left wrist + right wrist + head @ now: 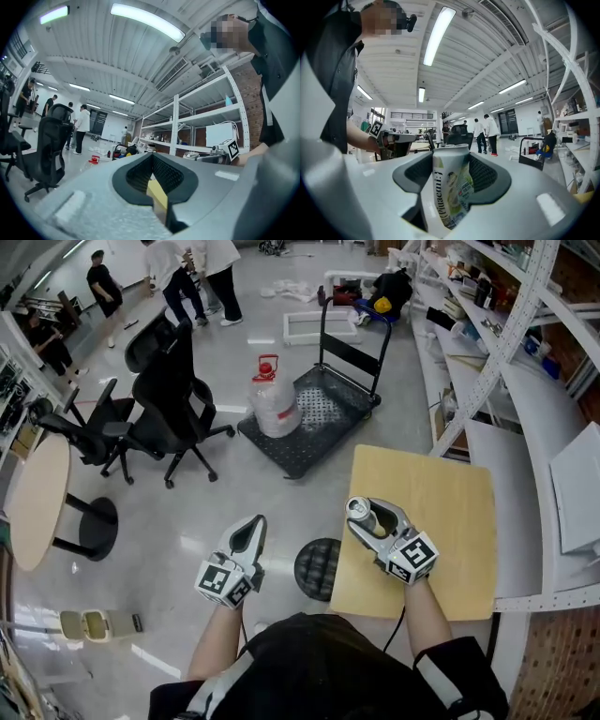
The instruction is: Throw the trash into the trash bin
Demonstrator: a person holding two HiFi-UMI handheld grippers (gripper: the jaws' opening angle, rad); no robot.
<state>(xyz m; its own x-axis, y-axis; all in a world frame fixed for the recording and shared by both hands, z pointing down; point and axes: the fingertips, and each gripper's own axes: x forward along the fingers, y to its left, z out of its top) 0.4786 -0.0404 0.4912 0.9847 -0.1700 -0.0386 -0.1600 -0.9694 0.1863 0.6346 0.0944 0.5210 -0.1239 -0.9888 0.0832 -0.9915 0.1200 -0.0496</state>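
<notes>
Closest in, the right gripper [370, 517] has the trash in hand; its jaws are clamped on the sides of a can [450, 187], which stands upright between the pads, lifted clear over the left edge of the table [441, 512]. So the pick-up is done. Beside it, well apart, the left gripper [253, 524] points the same way with its jaws pressed together; a yellow sliver [157, 199] sits in the seam, and I cannot say what it is.

What is left is the drop itself. The can is in no bin yet, and no bin shows plainly. Just below and between the two grippers a round dark mesh thing [317, 570] sits on the floor, half under the table's edge; it may be the bin seen from above, or only the table's foot, and I cannot tell which.

Further out is a flat cart [319, 413] with a water jug [274, 404] on it, then black chairs [173, 399], then people [187, 277] standing at the far end. My read is that the carry is on, and finding the bin and letting go are both to come.
</notes>
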